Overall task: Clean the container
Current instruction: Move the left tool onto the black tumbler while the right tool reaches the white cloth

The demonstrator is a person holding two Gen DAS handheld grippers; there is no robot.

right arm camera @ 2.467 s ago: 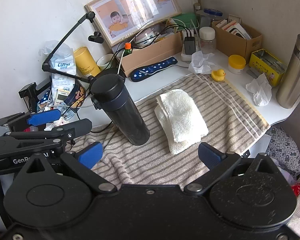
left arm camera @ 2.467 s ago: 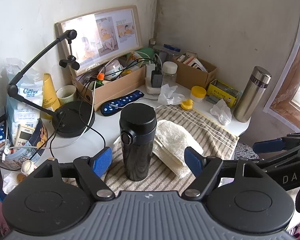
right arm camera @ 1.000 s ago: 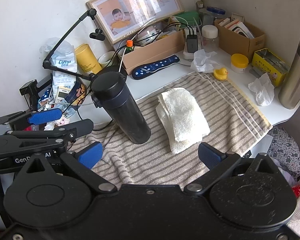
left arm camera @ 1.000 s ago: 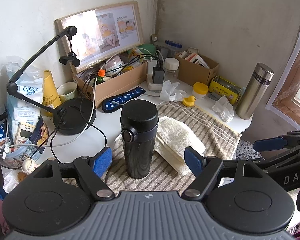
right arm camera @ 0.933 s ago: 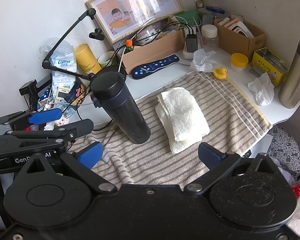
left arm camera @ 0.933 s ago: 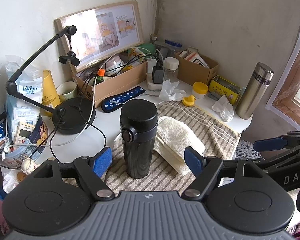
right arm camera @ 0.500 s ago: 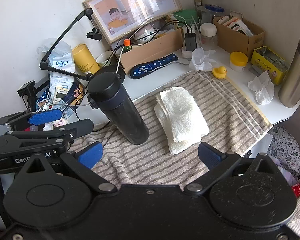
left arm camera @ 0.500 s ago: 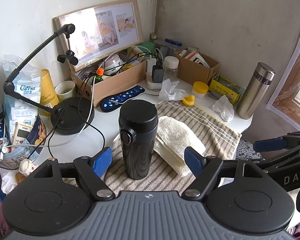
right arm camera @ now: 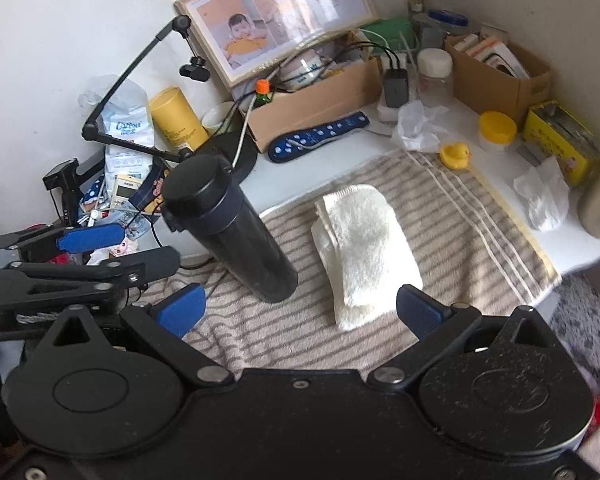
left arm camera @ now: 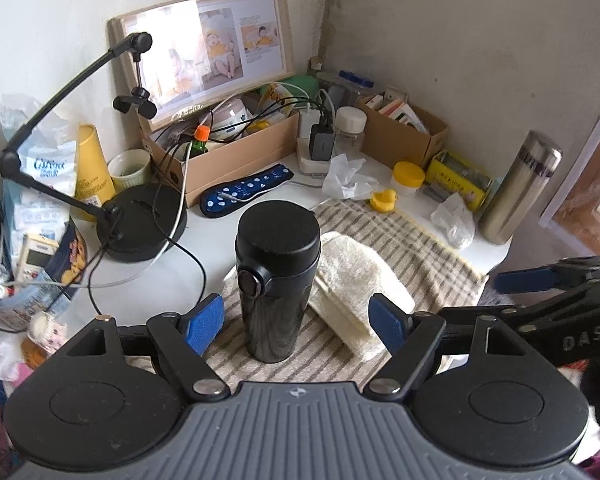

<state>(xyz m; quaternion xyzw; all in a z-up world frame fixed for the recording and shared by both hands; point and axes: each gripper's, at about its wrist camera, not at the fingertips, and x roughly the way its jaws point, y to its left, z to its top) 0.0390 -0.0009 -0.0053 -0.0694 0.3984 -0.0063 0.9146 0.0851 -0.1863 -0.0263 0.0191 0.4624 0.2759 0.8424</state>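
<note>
A tall black flask (left arm camera: 278, 280) with its lid shut stands upright on a striped towel mat (left arm camera: 420, 248). My left gripper (left arm camera: 296, 322) is open, with the flask's lower body between its blue pads (left arm camera: 204, 322) and touching neither. A folded cream cloth (right arm camera: 364, 248) lies on the mat just right of the flask (right arm camera: 236, 236). Near the mat's front edge my right gripper (right arm camera: 300, 312) is open and empty, with the cloth's near end between its pads. Each gripper shows at the edge of the other's view.
A steel flask (left arm camera: 520, 192) stands at the table's right corner. A lamp base (left arm camera: 140, 220) with cables sits left of the mat. A cardboard box (left arm camera: 228, 160), a yellow duck (left arm camera: 384, 200), crumpled tissues (left arm camera: 344, 176) and a yellow tin (right arm camera: 564, 140) line the back.
Both views have drifted only slightly. The flask and the cloth have stayed in place, and both grippers have stayed open.
</note>
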